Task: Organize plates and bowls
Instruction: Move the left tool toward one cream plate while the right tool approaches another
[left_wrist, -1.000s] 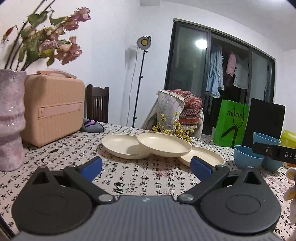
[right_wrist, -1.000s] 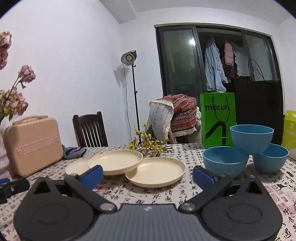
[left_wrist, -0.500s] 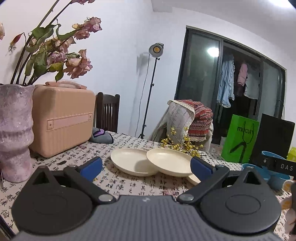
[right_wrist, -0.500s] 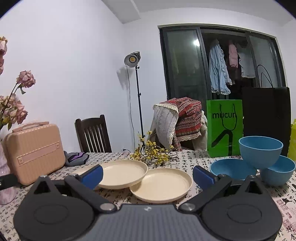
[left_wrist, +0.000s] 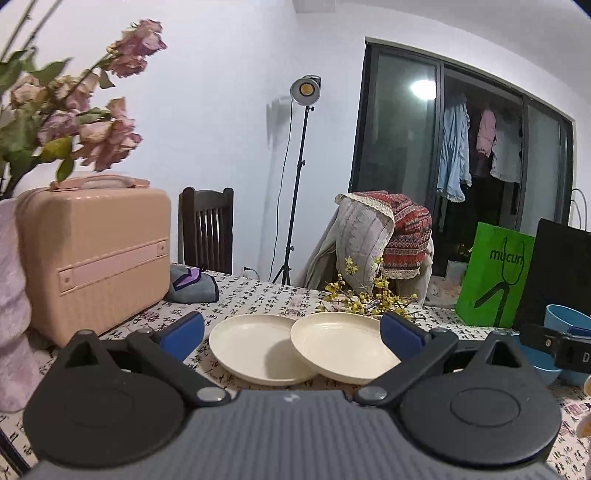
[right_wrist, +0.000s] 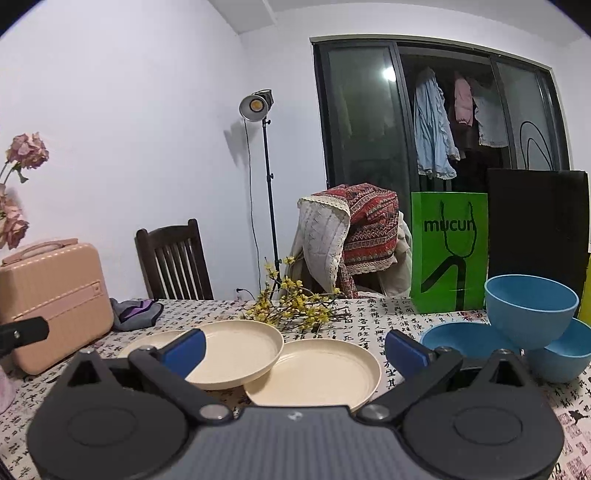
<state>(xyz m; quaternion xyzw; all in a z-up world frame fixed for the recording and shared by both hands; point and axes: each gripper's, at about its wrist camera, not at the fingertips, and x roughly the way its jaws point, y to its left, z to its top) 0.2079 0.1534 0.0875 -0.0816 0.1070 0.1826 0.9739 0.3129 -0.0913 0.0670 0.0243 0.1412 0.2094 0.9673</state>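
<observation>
Left wrist view: I read "mucun" in dark letters on a green paper bag (left_wrist: 493, 278) at right of frame, standing beside a black bag (left_wrist: 557, 273). At the right edge a black bar of the other tool carries a white "D"; the rest is cut off. The tablecloth (left_wrist: 258, 295) is white with black calligraphy characters, too small for me to read.

I hold the left gripper (left_wrist: 291, 332) with its blue pads wide apart and nothing between them. Between the pads, in the lower centre of the frame, lie two cream plates (left_wrist: 251, 347); the right one overlaps the rim of the left one.

Right wrist view: the right gripper (right_wrist: 293, 349) is likewise fully spread and empty. Three cream plates appear here, overlapping in a row across the lower centre. Three blue bowls (right_wrist: 530, 310) sit at lower right; one rests tilted on the rims of the other two. The same "mucun" bag stands behind them.

Surface and room: a pink hard case (left_wrist: 92, 254) and a pale vase (left_wrist: 13, 314) of dried pink roses occupy the left of the table. A sprig of yellow blossoms (right_wrist: 295, 308) lies behind the plates. White walls, a studio lamp on a stand (right_wrist: 258, 107), a dark wooden chair (right_wrist: 173, 258), a second chair draped with patterned cloths, and dark glass doors with hanging clothes fill the background.
</observation>
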